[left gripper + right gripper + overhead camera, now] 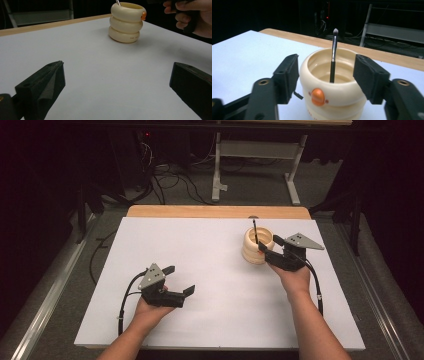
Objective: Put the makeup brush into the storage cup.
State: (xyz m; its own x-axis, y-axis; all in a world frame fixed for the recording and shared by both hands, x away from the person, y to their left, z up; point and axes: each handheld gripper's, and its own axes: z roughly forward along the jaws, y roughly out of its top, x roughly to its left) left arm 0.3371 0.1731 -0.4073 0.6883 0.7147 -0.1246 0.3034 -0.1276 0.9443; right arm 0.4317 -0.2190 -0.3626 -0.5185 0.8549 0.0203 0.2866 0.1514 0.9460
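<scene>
Standing near the person's side, I see the left tool (179, 281) at the close edge of the white surface (210, 270), its jaws spread wide with nothing between them, pointing across toward the far right. One cream holder (257, 246), built of three stacked rings with a small orange knob (317, 96) on its upper ring, stands well apart from that tool, farther back on the right half. The right tool (269, 249) is the nearer one by far: its jaws sit either side of the holder's upper ring, partly open and, as far as I can judge, not pressing on it, so it grips nothing. One dark-handled makeup brush (333, 56) stands inside the holder, its long axis almost upright, bristle tip up and leaning slightly against the far rim. From the right tool the brush lies straight ahead, between the jaws and beyond the near rim. Beyond the surface's wooden back edge stands one pale table frame (257, 165) on the floor.
</scene>
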